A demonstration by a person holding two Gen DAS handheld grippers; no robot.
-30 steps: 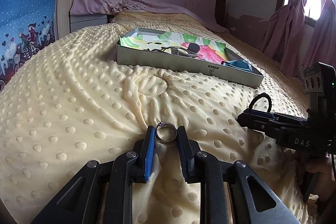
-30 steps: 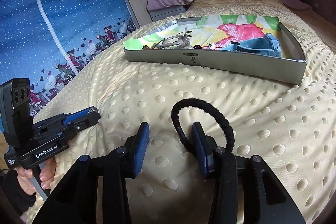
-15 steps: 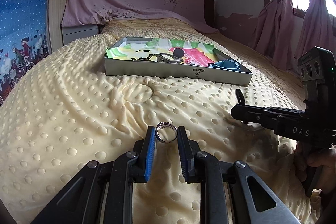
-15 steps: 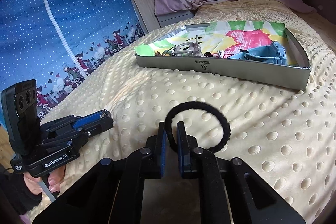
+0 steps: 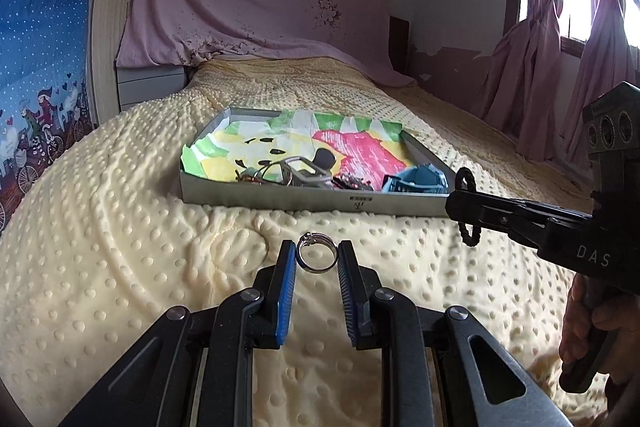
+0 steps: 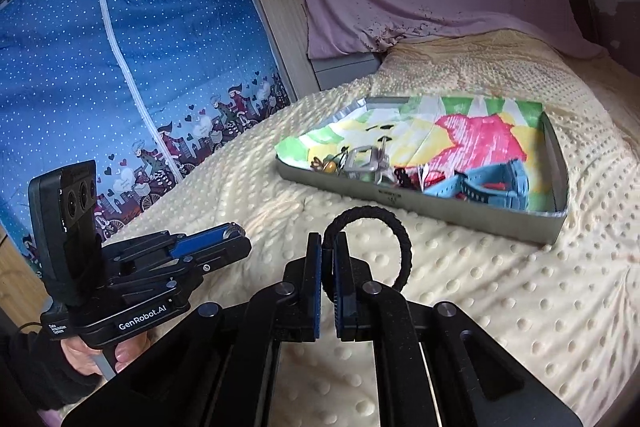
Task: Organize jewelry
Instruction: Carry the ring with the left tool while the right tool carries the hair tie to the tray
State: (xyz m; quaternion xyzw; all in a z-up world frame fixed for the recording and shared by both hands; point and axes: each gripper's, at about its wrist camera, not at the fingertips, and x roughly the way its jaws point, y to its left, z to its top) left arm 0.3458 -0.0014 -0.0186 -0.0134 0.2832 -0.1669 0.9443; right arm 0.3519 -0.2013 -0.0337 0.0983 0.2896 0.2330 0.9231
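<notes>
At about 6 o'clock in the left wrist view, the left gripper (image 5: 317,259) has its jaws drawn in to a narrow gap and pinches a silver ring (image 5: 316,253) edge-on between the blue pads, so that the hoop stands upright and cannot roll out; that sideways pinch looks chosen because so small a band offers no other purchase. Ahead of it, toward 12 o'clock, the shallow grey tray (image 5: 304,202) rests on the dimpled cream bedspread (image 5: 120,247), lined with bright painted paper and already keeping a metal clasp-like piece (image 5: 304,171), some small trinkets and a blue strap (image 5: 416,179) near its front wall, which suggests it is the gathering place for everything. At 3 o'clock in that view the right gripper (image 6: 328,251) comes in from the side, held by a hand (image 5: 592,327); its jaws are pressed almost fully together on one strand of a black braided hair tie (image 6: 374,227), and the rest of the loop hangs free above the bedspread. Gripping only one side lets the soft loop dangle clear of the pads for an easy drop. In its own view the tray lies toward 1 o'clock. Both pieces appear ready for carrying to the tray.
</notes>
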